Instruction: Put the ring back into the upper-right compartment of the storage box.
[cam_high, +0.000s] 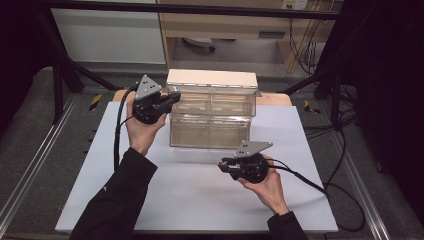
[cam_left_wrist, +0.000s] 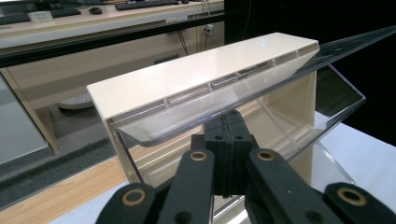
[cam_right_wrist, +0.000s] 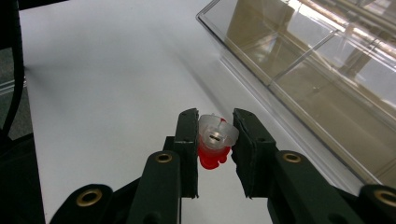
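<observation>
A cream-topped organizer (cam_high: 212, 79) with clear tilt-out bins stands at the back middle of the white table (cam_high: 190, 195). My left gripper (cam_high: 174, 97) is at the upper row's left end. In the left gripper view its jaws are shut, and their tips (cam_left_wrist: 229, 122) lie under the tilted-open front of an upper clear bin (cam_left_wrist: 261, 84); whether they pinch it I cannot tell. My right gripper (cam_high: 223, 165) hovers low in front of the lower bins (cam_right_wrist: 327, 79). It is shut on a small red and clear plastic piece (cam_right_wrist: 214, 140).
A wooden edge (cam_high: 272, 98) runs behind the organizer. Black cables (cam_high: 320, 187) trail from both grippers across the table's right and left sides. A black frame bar (cam_high: 200, 10) crosses above the back. Bare white table lies in front of the lower bins.
</observation>
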